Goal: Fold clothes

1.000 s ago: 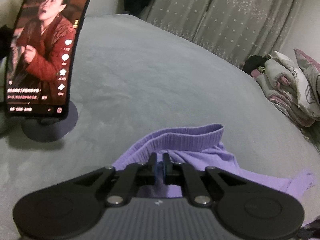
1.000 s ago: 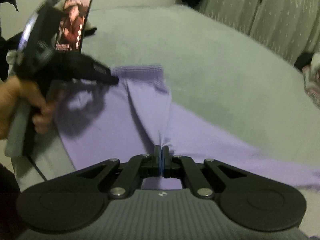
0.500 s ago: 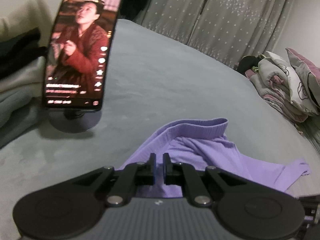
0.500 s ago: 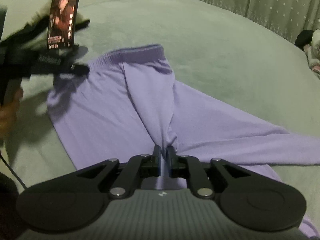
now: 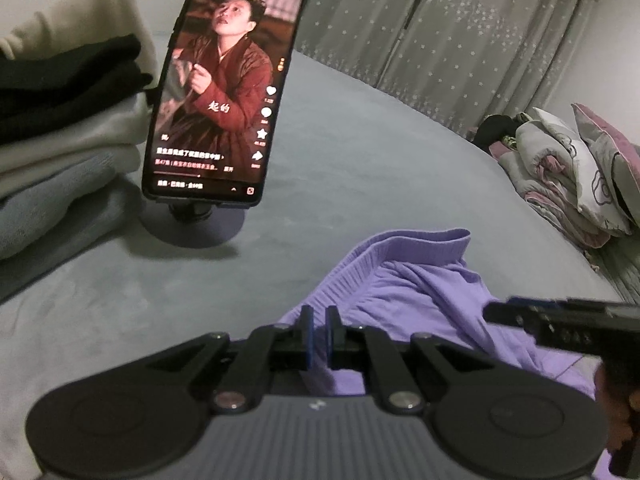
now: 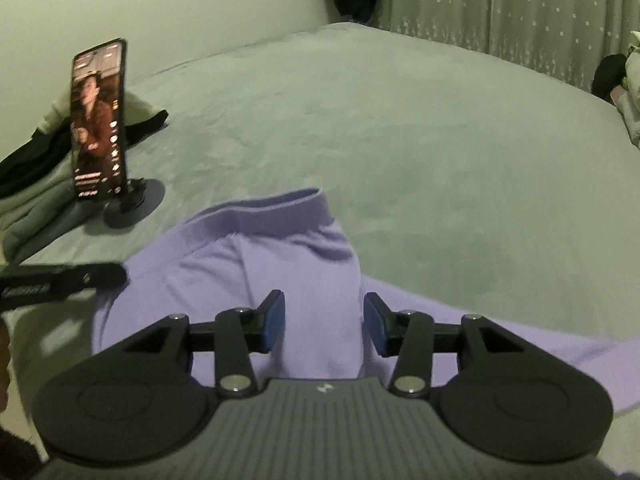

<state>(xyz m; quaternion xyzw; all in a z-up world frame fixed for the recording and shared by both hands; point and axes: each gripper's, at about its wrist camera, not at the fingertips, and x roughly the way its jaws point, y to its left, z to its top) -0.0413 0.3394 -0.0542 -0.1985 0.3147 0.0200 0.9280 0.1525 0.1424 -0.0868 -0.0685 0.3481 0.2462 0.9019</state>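
Note:
Purple pants (image 5: 416, 292) lie on the grey bed, waistband toward the far side; they also show in the right wrist view (image 6: 280, 264). My left gripper (image 5: 319, 326) has its jaws nearly together with a narrow gap, pinching purple fabric at the pants' near left edge. My right gripper (image 6: 324, 326) is wide open and empty, hovering over the middle of the pants. The right gripper's finger shows at the right of the left wrist view (image 5: 560, 320); the left gripper's finger shows at the left of the right wrist view (image 6: 64, 280).
A phone on a round stand (image 5: 224, 92) plays video at the left, also in the right wrist view (image 6: 100, 120). Folded clothes (image 5: 60, 132) are stacked beside it. Bunched bedding (image 5: 576, 168) lies at the right. Curtains (image 5: 420, 32) hang behind the bed (image 6: 400, 140).
My right gripper has opened wide and let go of the pants' fabric. My left gripper has drawn back, so the phone and folded stack show more fully.

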